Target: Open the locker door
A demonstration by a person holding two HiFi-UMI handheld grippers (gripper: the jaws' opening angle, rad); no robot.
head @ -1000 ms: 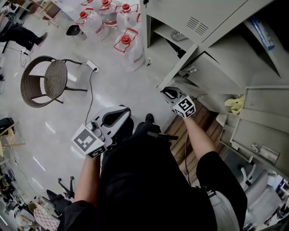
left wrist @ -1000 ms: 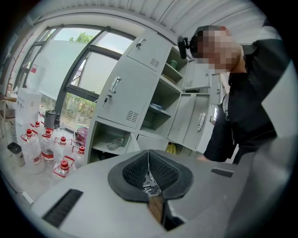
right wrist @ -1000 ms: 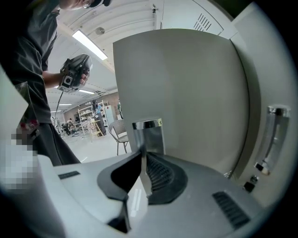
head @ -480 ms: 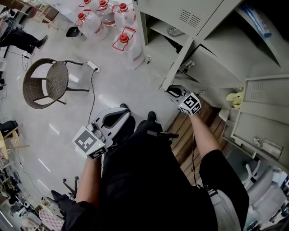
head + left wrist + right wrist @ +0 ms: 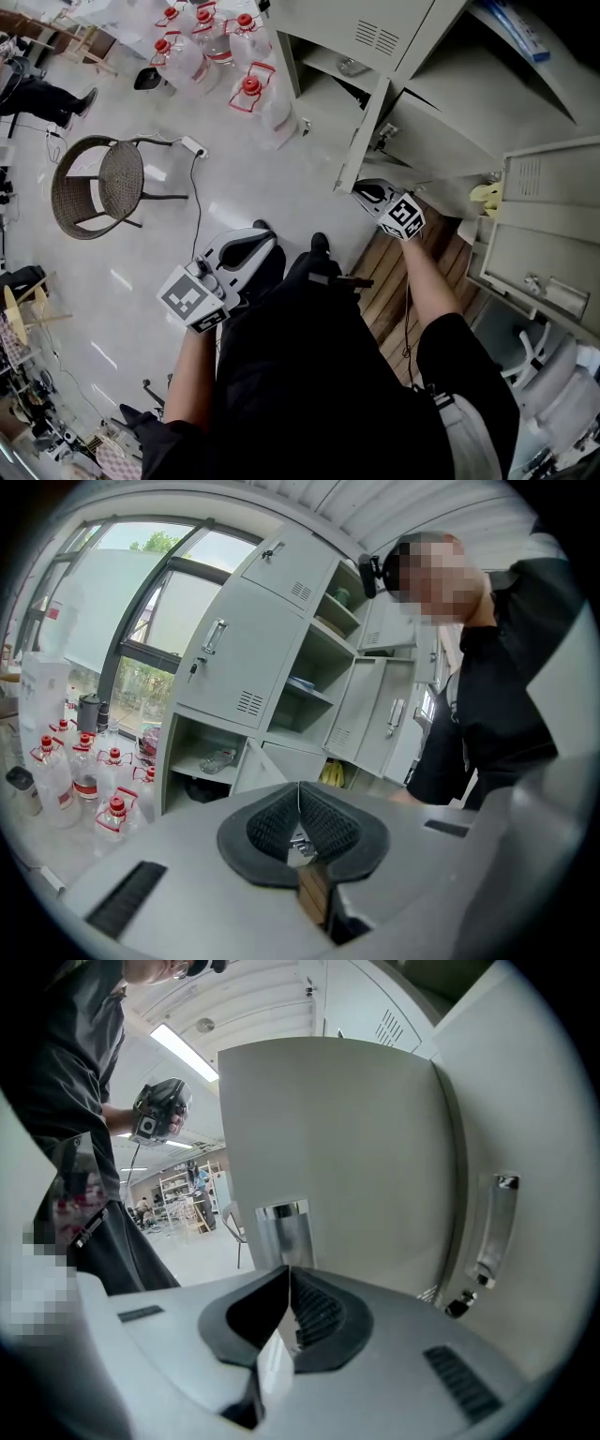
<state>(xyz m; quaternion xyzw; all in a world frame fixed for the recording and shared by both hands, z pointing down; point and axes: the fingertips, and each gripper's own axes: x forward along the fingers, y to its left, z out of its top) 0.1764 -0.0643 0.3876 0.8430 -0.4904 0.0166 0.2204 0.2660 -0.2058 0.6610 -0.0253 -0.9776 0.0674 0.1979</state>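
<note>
Two grippers show in the head view. The left gripper (image 5: 258, 236) hangs by the person's waist, well apart from the lockers. The right gripper (image 5: 362, 193) meets the lower corner of the free edge of the locker door (image 5: 367, 127), which stands ajar. By my reading the pull is under way, and the next move calls for swinging that edge outward along its hinge arc without slipping off. In the left gripper view, the jaws are pressed together on nothing. In the right gripper view, the jaws have just been closing and appear to pinch the lower end of a bright metal plate (image 5: 281, 1227) near the door's free edge, pads almost together.
</note>
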